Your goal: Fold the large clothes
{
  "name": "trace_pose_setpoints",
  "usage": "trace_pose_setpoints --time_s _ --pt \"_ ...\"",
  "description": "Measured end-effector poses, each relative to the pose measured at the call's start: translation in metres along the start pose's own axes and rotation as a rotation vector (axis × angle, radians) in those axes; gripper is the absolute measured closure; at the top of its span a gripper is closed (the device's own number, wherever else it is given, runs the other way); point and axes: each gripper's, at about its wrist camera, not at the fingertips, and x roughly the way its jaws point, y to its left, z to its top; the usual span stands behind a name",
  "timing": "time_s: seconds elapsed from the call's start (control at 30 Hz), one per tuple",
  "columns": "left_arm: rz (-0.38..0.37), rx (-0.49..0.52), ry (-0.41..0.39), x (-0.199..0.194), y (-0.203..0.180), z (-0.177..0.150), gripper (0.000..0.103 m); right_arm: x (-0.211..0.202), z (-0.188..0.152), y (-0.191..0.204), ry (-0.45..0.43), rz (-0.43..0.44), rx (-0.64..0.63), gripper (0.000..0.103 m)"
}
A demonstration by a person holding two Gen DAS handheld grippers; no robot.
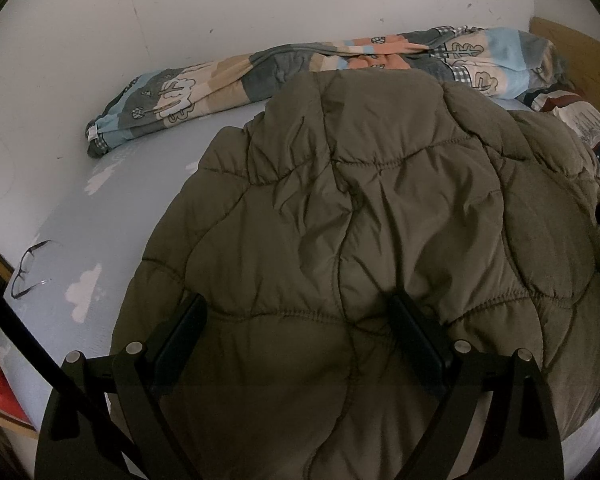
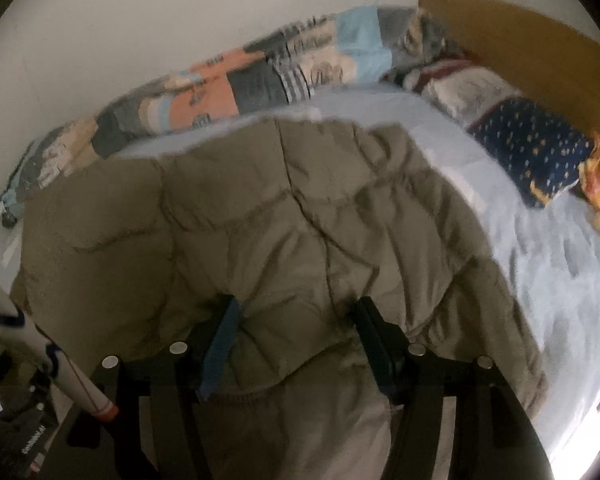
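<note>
An olive quilted puffer jacket (image 1: 380, 200) lies spread over the light blue bed sheet (image 1: 80, 248). In the left wrist view my left gripper (image 1: 298, 320) stands open and wide over the jacket's near part, its black fingers (image 1: 188, 320) low against the fabric and pinching nothing. The right wrist view is blurred. There my right gripper (image 2: 298, 320) is over the jacket (image 2: 260, 220) near its hem. A puffed fold bulges between its fingers (image 2: 368, 328), and the pads do not clearly press on it.
A patchwork quilt (image 1: 300, 64) is rolled along the white wall behind the jacket. A pair of glasses (image 1: 30, 268) lies on the sheet at the left edge. A navy dotted pillow (image 2: 532, 148) and a wooden headboard (image 2: 520, 40) are at the right. A white tube (image 2: 40, 344) crosses the lower left.
</note>
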Motion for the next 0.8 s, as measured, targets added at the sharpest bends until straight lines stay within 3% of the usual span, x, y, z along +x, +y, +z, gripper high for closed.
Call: trace_pose_setpoints --time_s 0.1,0.2,0.3,0.4,0.6,0.7,0.8 --pt "-0.001 0.001 0.001 0.0 0.0 0.0 0.011 -0.01 0.0 0.016 -0.061 0.004 -0.076 0.038" --pt "0.0 -0.004 0.004 -0.002 0.0 0.0 0.011 -0.003 -0.004 0.03 -0.024 0.042 -0.126 0.038" --pt "-0.017 -0.008 -0.018 -0.013 0.002 -0.002 0.011 0.004 -0.007 0.037 0.002 0.008 -0.166 0.038" --pt "-0.029 0.0 -0.058 -0.039 0.009 -0.011 0.011 -0.012 -0.007 0.033 -0.015 0.036 -0.126 0.038" --pt "-0.049 -0.007 -0.151 -0.122 0.029 -0.044 0.011 -0.103 -0.031 0.026 -0.175 0.019 -0.151 0.036" --pt "-0.082 -0.003 -0.18 -0.167 0.032 -0.066 0.011 -0.156 -0.058 0.011 -0.226 0.028 -0.085 0.028" --pt "-0.096 0.038 -0.202 -0.207 0.029 -0.092 0.011 -0.203 -0.095 -0.002 -0.239 0.044 -0.039 0.027"
